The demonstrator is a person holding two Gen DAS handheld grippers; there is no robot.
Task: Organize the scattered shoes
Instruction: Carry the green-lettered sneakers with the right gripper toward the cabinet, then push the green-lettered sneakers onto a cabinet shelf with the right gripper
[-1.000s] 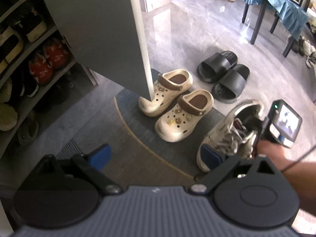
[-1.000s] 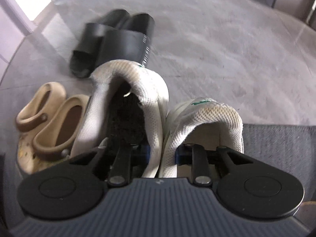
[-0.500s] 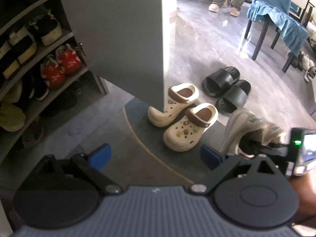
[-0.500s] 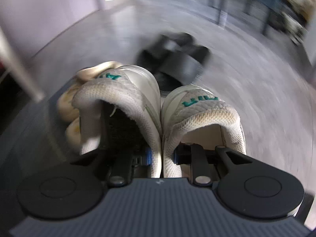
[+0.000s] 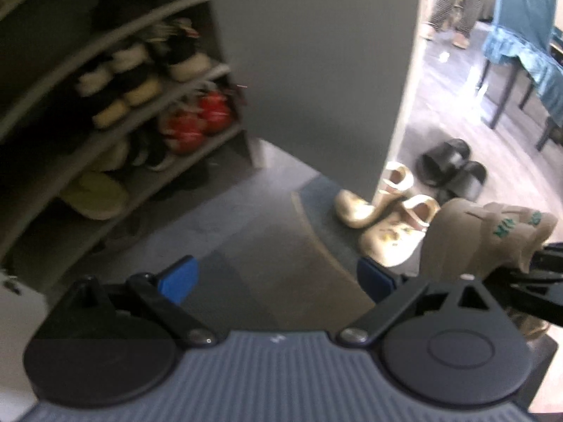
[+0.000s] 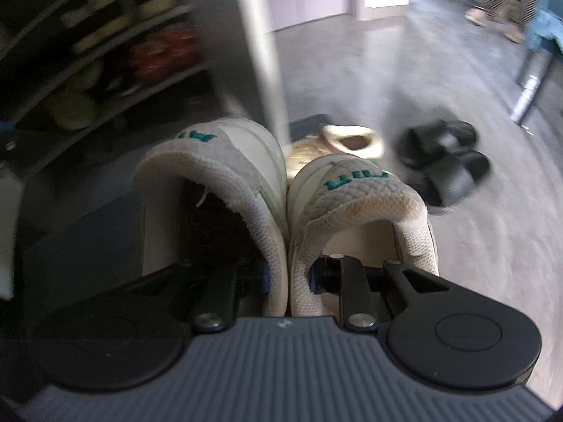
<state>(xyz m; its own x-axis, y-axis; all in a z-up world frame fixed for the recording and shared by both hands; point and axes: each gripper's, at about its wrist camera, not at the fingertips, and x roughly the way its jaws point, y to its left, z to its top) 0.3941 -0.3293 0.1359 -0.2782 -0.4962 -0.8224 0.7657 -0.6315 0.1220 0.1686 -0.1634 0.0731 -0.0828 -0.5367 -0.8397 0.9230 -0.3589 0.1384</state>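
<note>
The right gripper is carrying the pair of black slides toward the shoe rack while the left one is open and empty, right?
Not quite. The right gripper is carrying the white sneakers, as the right wrist view shows; the black slides lie on the floor. The left gripper is open and empty.

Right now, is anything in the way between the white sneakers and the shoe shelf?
Nothing visible blocks it. The white sneakers hang in the right gripper; only bare floor lies toward the shoe shelf, with the grey door alongside.
</note>
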